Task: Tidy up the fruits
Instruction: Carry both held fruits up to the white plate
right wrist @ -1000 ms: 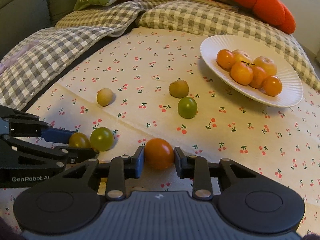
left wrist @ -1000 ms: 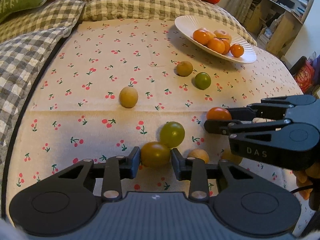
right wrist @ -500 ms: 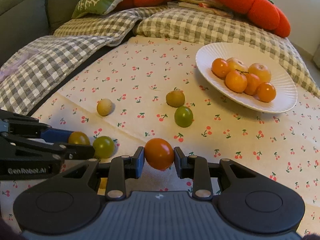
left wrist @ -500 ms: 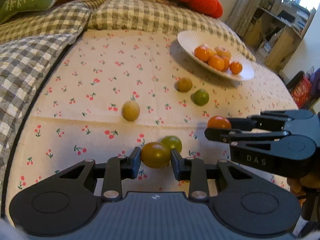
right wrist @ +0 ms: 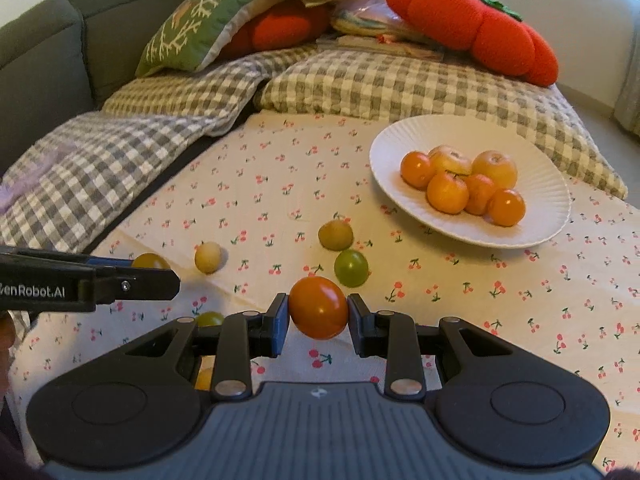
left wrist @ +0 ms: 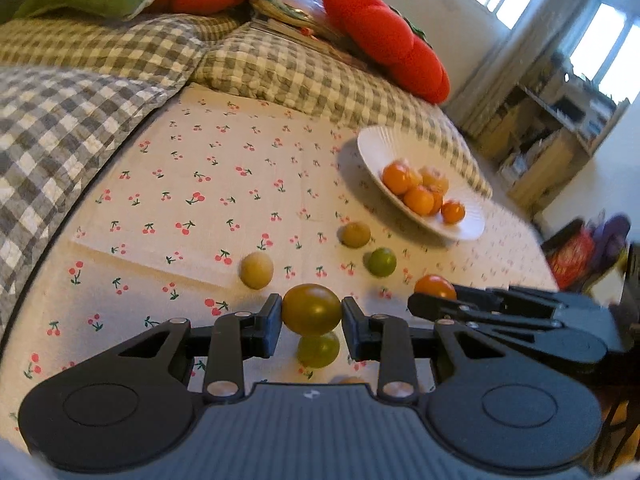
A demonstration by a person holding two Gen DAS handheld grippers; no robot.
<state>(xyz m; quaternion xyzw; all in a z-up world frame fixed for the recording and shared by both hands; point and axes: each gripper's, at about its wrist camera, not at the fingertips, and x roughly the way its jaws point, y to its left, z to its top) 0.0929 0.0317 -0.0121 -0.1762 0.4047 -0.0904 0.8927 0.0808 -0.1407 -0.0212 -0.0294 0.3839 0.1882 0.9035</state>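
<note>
My left gripper point(left wrist: 311, 311) is shut on an olive-green tomato point(left wrist: 311, 309), held above the cherry-print cloth point(left wrist: 208, 200). My right gripper point(right wrist: 318, 309) is shut on an orange-red tomato point(right wrist: 318, 307), also lifted off the cloth. Each gripper shows from the side in the other's view: the right one point(left wrist: 424, 300) with its tomato point(left wrist: 434, 286), the left one point(right wrist: 160, 276) with its tomato point(right wrist: 149, 261). A white plate point(right wrist: 532, 184) at the far right holds several orange and yellow fruits point(right wrist: 448, 192). Loose on the cloth lie a beige fruit point(right wrist: 207, 256), a brownish fruit point(right wrist: 335, 234) and a green tomato point(right wrist: 351, 267).
Another green tomato point(left wrist: 318, 349) lies under the left gripper, with a small yellow fruit point(right wrist: 205, 378) close by. Checked bedding point(right wrist: 360, 80) and red pumpkin cushions point(right wrist: 476, 28) border the cloth at the back. A wooden shelf point(left wrist: 548, 152) stands at the far right.
Both grippers have risen from the cloth, each carrying its tomato. The left one has rolled, and its view now takes in more of the room and window.
</note>
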